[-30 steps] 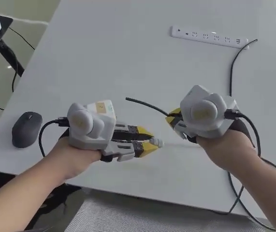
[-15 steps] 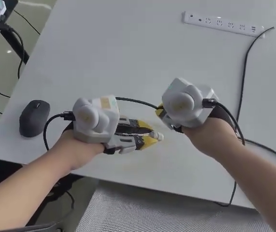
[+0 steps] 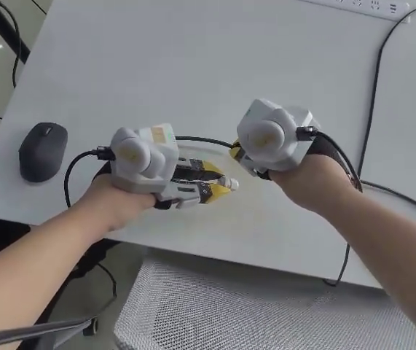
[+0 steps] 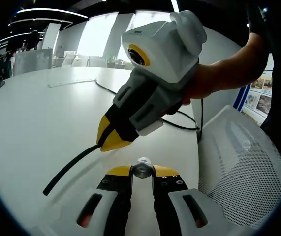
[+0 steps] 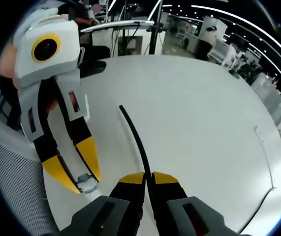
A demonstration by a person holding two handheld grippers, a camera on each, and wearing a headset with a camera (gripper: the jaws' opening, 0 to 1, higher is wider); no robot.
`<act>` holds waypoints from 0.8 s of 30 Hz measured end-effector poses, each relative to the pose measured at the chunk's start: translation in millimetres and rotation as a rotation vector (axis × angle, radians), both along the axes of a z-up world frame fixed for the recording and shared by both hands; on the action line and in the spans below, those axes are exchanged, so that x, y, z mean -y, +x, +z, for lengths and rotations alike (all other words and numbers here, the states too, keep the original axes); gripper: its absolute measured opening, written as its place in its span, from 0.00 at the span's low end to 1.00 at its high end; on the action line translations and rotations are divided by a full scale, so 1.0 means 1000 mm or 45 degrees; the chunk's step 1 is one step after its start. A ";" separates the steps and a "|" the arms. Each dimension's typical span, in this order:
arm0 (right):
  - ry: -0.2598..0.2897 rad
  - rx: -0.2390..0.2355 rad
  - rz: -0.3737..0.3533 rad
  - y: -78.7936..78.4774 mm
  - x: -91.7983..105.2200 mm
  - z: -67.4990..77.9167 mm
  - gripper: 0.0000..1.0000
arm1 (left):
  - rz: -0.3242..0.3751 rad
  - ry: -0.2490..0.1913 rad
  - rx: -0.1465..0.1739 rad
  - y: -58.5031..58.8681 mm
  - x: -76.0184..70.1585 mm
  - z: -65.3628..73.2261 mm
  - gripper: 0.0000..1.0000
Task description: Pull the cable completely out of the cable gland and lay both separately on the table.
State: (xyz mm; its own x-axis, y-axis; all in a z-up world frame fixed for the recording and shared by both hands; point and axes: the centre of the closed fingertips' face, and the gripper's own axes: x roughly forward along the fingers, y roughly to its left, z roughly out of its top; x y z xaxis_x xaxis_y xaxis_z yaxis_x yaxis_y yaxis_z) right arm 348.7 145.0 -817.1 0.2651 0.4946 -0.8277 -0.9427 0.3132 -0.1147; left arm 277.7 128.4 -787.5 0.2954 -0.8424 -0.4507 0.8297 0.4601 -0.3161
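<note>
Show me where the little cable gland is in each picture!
Head view: cable gland near the middle, at the left gripper tip.
Left gripper view: cable gland bottom centre, pinched between the jaws.
Right gripper view: cable gland lower left, between yellow tips.
Shared landmark: the black cable, held by the right gripper.

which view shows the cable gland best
The left gripper view: the cable gland sits close, centred between the jaws. The right gripper view shows it smaller, off-centre; the head view, tiny.
</note>
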 end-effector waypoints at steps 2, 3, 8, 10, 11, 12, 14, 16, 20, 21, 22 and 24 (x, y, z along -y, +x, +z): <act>0.003 0.000 -0.002 0.001 0.000 0.000 0.00 | 0.001 0.007 -0.004 -0.001 -0.001 -0.001 0.16; 0.004 -0.002 -0.003 0.001 0.000 0.000 0.00 | 0.006 0.006 -0.005 -0.001 -0.001 -0.001 0.16; 0.025 -0.033 -0.026 0.001 0.000 -0.005 0.00 | 0.013 0.038 0.003 -0.002 -0.005 -0.005 0.16; 0.024 -0.033 -0.023 0.000 0.000 -0.005 0.00 | 0.004 0.047 0.003 -0.003 -0.006 -0.007 0.16; 0.019 -0.032 -0.020 -0.001 0.000 -0.006 0.00 | 0.002 0.050 0.003 -0.003 -0.006 -0.008 0.16; 0.016 -0.032 -0.016 -0.001 0.000 -0.006 0.00 | 0.000 0.053 0.005 -0.003 -0.006 -0.008 0.16; 0.010 -0.030 -0.013 -0.001 -0.001 -0.007 0.00 | -0.013 0.081 0.018 -0.003 -0.007 -0.011 0.16; 0.008 -0.036 -0.021 -0.001 -0.001 -0.007 0.00 | -0.033 0.094 0.017 -0.006 -0.005 -0.013 0.16; 0.012 -0.039 -0.027 -0.002 -0.001 -0.006 0.01 | -0.031 0.090 0.018 -0.006 -0.005 -0.014 0.16; 0.014 -0.040 -0.029 -0.002 -0.001 -0.005 0.01 | -0.031 0.093 0.018 -0.006 -0.005 -0.014 0.16; 0.014 -0.042 -0.030 -0.002 -0.001 -0.005 0.01 | -0.033 0.097 0.023 -0.005 -0.005 -0.014 0.16; 0.016 -0.046 -0.034 -0.002 -0.001 -0.005 0.01 | -0.042 0.115 0.029 -0.006 -0.007 -0.016 0.16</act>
